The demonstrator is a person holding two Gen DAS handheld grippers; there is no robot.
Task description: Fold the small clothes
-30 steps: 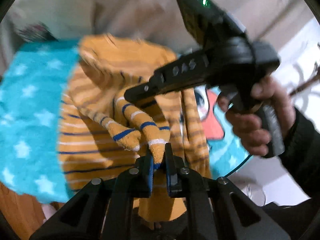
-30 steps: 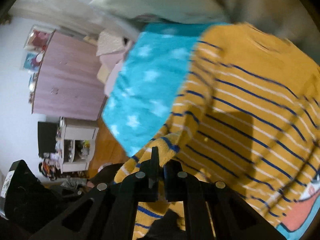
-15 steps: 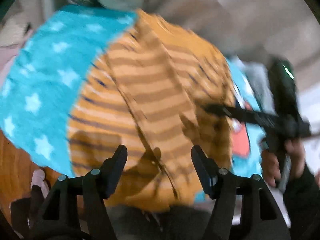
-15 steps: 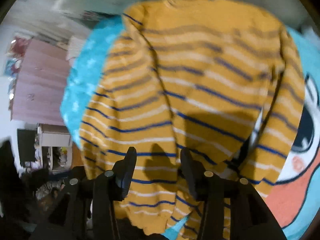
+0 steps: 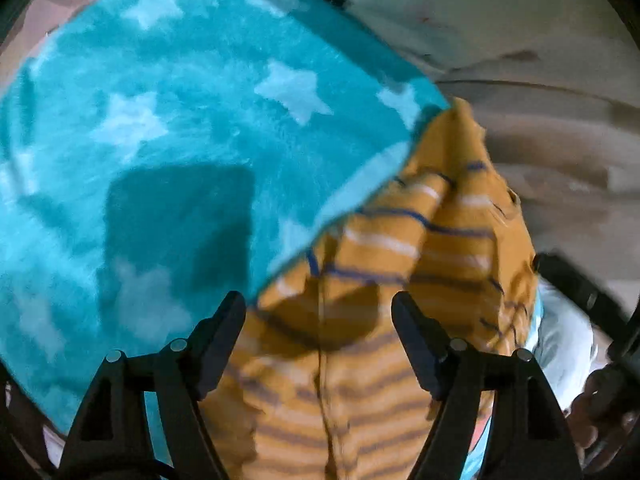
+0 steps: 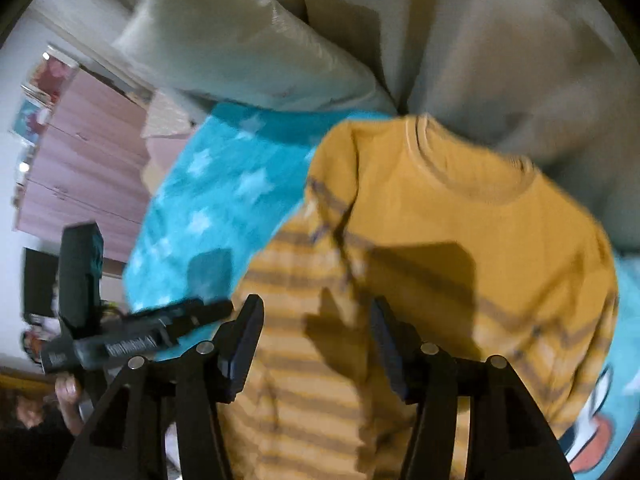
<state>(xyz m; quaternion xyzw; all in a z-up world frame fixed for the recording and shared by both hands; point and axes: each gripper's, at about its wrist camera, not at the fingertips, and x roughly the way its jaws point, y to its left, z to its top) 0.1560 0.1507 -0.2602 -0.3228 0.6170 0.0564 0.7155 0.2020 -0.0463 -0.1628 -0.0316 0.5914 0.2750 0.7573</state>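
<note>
1. Left wrist view: the left tool has just been opening; its black jaws stand apart with nothing pinched between them. It points down at the mustard-yellow knitted jumper with blue and white stripes.
2. The jumper spreads from the centre toward 5 o'clock, with one sleeve folded in across the body around 2 o'clock. That is likely why the jaws are free.
3. The fluffy turquoise blanket with pale stars fills 9 to 12 o'clock and lies under the jumper as the folding surface. Creased beige bedding sits at 1 to 3 o'clock.
4. Right wrist view: the right tool has also just been opening; its jaws are spread and empty above the striped lower body of the jumper.
5. The round collar sits toward 12 o'clock, the hem toward 6 o'clock, so the garment lies flat and neck-away, ready for another fold.
6. The left tool shows at 9 o'clock, beside the jumper's edge, over the blanket.
7. A white pillow rests at 11 o'clock. A pink cupboard stands at 9 to 10 o'clock.
</note>
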